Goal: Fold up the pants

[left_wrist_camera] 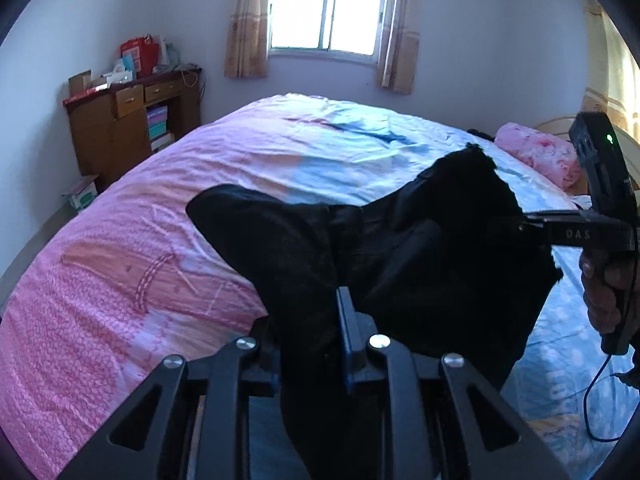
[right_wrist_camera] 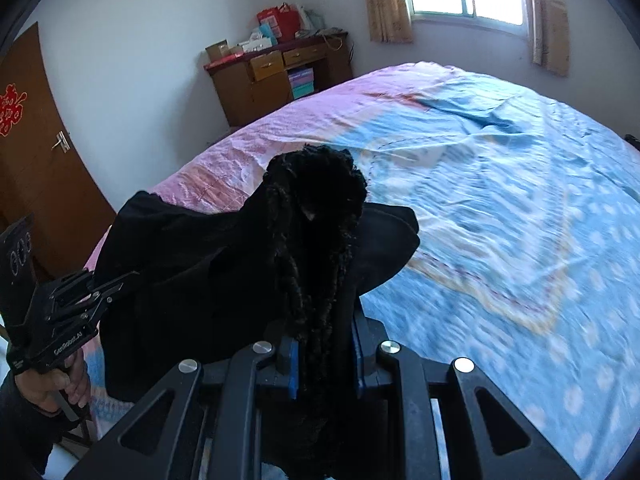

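The black pants (left_wrist_camera: 400, 248) were held bunched above the bed (left_wrist_camera: 140, 240), clamped in the nearly closed left gripper (left_wrist_camera: 316, 344) and right gripper (right_wrist_camera: 326, 356), so no fold was judged made and all remained.

A bed (left_wrist_camera: 120, 248) carries a pink-and-blue sheet (right_wrist_camera: 500, 208) and pink pillow (left_wrist_camera: 540, 156).

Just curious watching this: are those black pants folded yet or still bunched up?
Bunched, not folded. The black pants hang crumpled between the left gripper and right gripper, lifted above the bed.
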The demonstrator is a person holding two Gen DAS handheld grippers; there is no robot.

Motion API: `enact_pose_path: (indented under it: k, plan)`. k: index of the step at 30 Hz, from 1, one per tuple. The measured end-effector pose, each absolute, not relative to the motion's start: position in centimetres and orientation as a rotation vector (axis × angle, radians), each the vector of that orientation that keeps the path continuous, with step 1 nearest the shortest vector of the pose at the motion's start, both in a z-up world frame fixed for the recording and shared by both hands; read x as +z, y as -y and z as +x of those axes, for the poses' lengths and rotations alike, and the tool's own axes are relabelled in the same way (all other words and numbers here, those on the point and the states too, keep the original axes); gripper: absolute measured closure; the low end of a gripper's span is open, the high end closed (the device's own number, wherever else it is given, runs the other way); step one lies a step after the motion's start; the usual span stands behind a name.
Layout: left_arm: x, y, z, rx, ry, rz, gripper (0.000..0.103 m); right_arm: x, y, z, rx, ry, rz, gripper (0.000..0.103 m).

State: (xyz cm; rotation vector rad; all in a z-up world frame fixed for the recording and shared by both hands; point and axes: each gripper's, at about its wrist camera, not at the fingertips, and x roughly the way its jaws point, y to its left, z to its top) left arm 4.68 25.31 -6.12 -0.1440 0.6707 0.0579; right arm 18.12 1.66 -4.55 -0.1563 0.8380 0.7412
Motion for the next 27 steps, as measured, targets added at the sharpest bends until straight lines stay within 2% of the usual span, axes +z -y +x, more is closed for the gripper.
enact_pose_path:
  k: [1, 13, 15, 16, 18, 19, 20, 23, 25, 27]
  plan:
    - [-6.4, -25.4, 4.8, 0.066, -0.675, -0.143, 0.085, -4.8, -1.9, 18.6, 0.743, -0.842, -0.156, 0.083]
    - [-8.3, -26.1, 5.6, 0.08, -0.7, -0.153, 0.082, -8.5, -2.1, 21.4, 0.727, -0.935, -0.141, 0.083]
    - [-8.7, -26.2, 5.9, 0.081, -0.709, -0.146, 0.077, -9.3, -1.9, 21.6, 0.718, -0.972, -0.14, 0.081]
    - [-8.9, -26.3, 6.1, 0.092, -0.716, -0.14, 0.069, -9.8, -1.7, 21.8, 0.707, -0.993, -0.131, 0.076]
    - [-9.2, -26.1, 6.2, 0.099, -0.726, -0.126, 0.066, -11.0, -1.1, 22.3, 0.683, -1.029, -0.098, 0.065]
    - [-9.3, -26.0, 6.1, 0.104, -0.728, -0.122, 0.064, -11.4, -0.7, 22.5, 0.659, -1.03, -0.084, 0.051]
    - [-9.3, -25.9, 6.0, 0.108, -0.728, -0.117, 0.058, -11.5, -0.3, 22.6, 0.649, -1.026, -0.066, 0.046]
    - [-9.0, -25.6, 5.5, 0.147, -0.733, -0.096, 0.042, -11.3, 0.3, 21.9, 0.643, -1.016, -0.062, 0.044]
    - [-8.5, -25.7, 5.0, 0.161, -0.732, -0.1, 0.041, -10.6, 1.0, 21.3, 0.619, -1.012, -0.05, 0.042]
    - [-7.6, -25.6, 4.2, 0.165, -0.723, -0.109, 0.032, -9.5, 2.3, 20.8, 0.57, -0.99, -0.037, 0.042]
